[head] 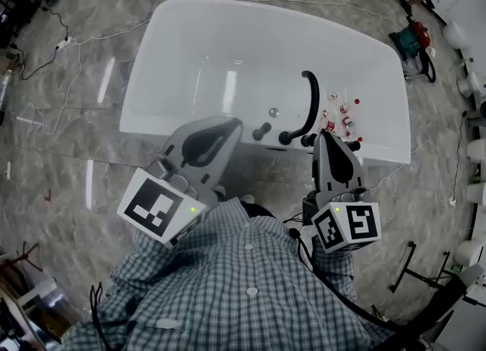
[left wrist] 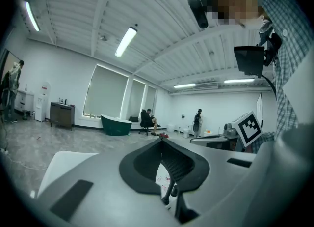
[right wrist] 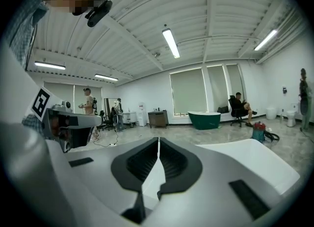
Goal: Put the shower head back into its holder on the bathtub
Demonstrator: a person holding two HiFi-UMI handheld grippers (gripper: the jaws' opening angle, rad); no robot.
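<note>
Head view: the shower head [head: 310,102] sits at the near rim of the bathtub [head: 213,53], its lower end at a black fitting. The left gripper [head: 230,124] is to its left and the right gripper [head: 326,137] just right of its lower end. Both grippers are closed and hold nothing.

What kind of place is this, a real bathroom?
Probably not a home bathroom: more likely a big open lab or showroom. The white bathtub stands alone on a floor with cables across it, a green tub sits by shaded windows, and a person sits on an office chair nearby.
</note>
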